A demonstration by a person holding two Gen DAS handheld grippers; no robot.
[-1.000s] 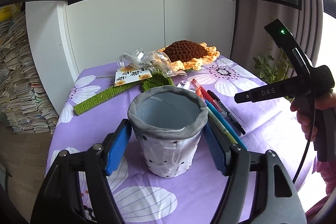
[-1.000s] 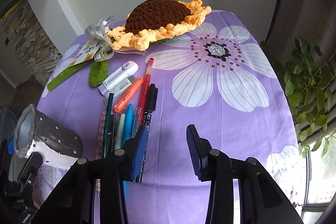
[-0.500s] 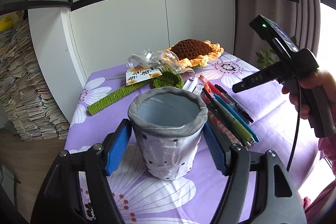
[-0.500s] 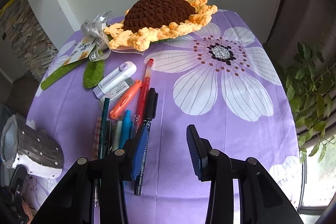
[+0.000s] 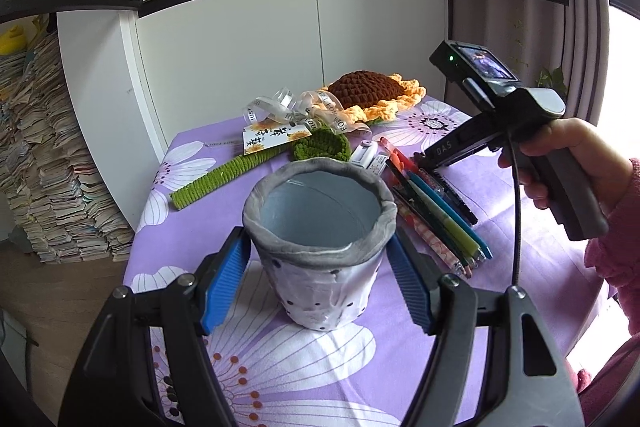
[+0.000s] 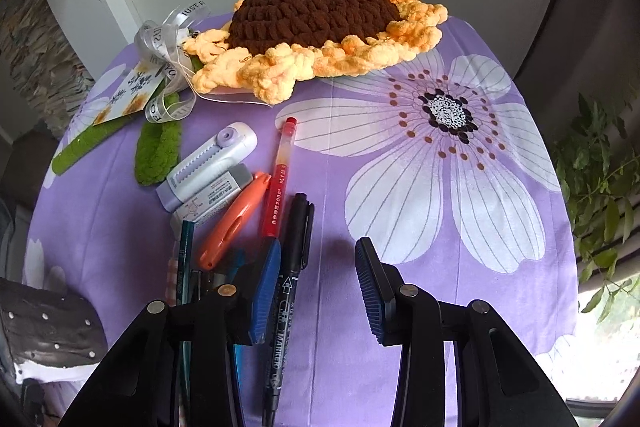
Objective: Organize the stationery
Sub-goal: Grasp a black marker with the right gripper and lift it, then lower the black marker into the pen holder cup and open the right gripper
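Holding the grey pen cup (image 5: 320,247) between our left gripper (image 5: 320,291) pads, we have its jaws closed on the cup's dotted sides, the cup upright on the table (image 5: 280,367) and set back from the near edge. Our right gripper (image 6: 316,291) hangs above the pens with its jaws released and nothing between the pads; the black marker (image 6: 290,291) lies on the cloth just inside the left pad, its tip pointing toward us. To the left of that marker lie a red pen (image 6: 280,179), an orange highlighter (image 6: 232,223), a white correction tape (image 6: 208,163) and an eraser (image 6: 216,201), with a bundle of teal and blue pens (image 5: 440,219) packed tight against them, partly hidden under the left finger. The cup stands just to the left of this row, close to its near ends. To the right of the marker we have open purple cloth running out to the table's rounded right edge, where a green plant (image 6: 600,187) stands beyond. At the far side a crocheted sunflower (image 6: 316,27) with a ribbon (image 6: 164,43) takes up the back edge, its green stem (image 5: 224,179) stretching toward the left edge.
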